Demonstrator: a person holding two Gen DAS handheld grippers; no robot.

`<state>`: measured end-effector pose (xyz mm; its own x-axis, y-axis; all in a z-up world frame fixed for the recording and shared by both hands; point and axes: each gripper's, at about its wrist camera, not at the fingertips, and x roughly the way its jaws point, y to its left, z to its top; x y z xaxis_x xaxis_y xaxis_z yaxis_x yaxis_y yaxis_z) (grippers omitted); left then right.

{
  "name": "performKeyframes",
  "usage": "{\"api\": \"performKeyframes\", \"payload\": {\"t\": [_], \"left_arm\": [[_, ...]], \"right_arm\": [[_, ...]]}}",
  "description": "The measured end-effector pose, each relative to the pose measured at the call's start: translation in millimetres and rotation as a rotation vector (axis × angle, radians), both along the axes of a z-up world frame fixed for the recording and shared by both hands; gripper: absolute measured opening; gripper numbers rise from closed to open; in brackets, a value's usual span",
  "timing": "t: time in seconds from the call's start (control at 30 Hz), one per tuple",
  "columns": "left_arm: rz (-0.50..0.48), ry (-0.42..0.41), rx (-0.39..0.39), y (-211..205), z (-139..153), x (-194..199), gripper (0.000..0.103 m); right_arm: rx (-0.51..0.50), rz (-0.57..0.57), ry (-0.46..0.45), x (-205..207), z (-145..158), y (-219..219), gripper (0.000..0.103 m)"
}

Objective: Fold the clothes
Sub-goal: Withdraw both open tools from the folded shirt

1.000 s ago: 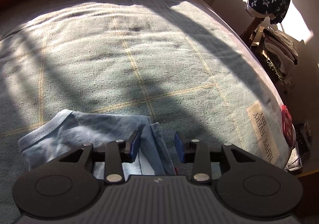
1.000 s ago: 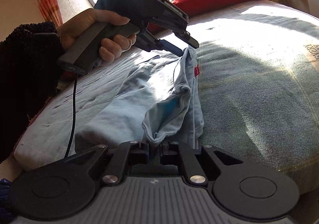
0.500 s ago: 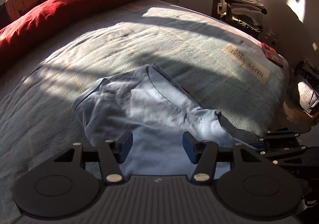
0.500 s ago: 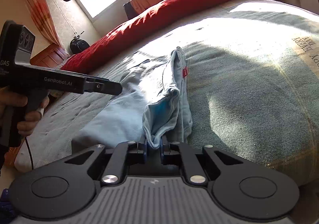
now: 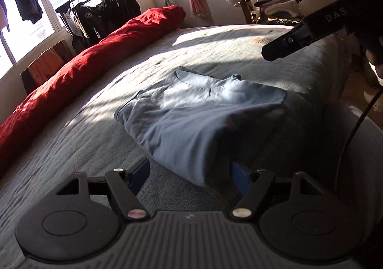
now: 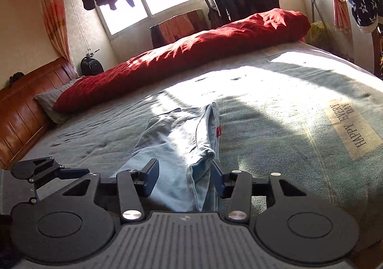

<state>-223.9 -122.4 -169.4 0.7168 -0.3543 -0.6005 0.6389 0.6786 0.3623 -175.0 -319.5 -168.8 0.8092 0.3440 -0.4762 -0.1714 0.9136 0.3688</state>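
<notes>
Red duvet (image 5: 91, 58) along grey bedspread (image 5: 71, 149).

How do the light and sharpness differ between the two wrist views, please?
Left wrist view: the blue shirt is motion-smeared at its near edge, with dappled sun and shadow across it. Right wrist view: sharper, though sun glare washes out the bedspread and the window is blown white.

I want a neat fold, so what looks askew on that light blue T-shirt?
The light blue T-shirt lies on the bed folded, but its right edge is bunched into a ridge, so the layers don't lie flat.
</notes>
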Motion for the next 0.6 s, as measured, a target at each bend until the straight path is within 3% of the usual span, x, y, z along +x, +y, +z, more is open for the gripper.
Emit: {"api": "performKeyframes", "payload": {"t": [0.07,0.13,0.2,0.23,0.3,0.37,0.43,0.6], "left_arm": [[-0.023,-0.074,0.037,-9.9,-10.2,-2.2,0.073],[-0.068,-0.167,0.084,-21.3,-18.8,-4.5,0.06],[-0.145,-0.222,0.135,-29.1,-21.0,-6.0,0.058],[-0.196,-0.232,0.155,-31.6,-20.9,-6.0,0.052],[-0.283,-0.196,0.185,-35.9,-20.7,-1.2,0.04],[-0.331,-0.065,0.192,-36.8,-24.3,9.7,0.04],[-0.308,0.052,0.126,-31.0,-29.6,23.9,0.038],[-0.282,0.15,0.034,-22.6,-18.4,35.5,0.044]], "right_arm": [[-0.015,0.01,-0.01,-1.0,3.9,5.1,0.053],[-0.027,0.017,-0.005,-1.9,3.7,9.0,0.053],[-0.043,0.025,0.004,-2.9,3.0,12.9,0.053],[-0.052,0.026,0.005,-3.2,2.7,14.3,0.053],[-0.058,0.022,0.007,-2.9,2.3,14.7,0.053],[-0.055,0.016,0.011,-1.4,0.9,13.9,0.053],[-0.051,0.012,0.019,0.5,-1.6,13.0,0.053],[-0.059,0.014,0.042,5.2,-7.4,13.8,0.053]]}}
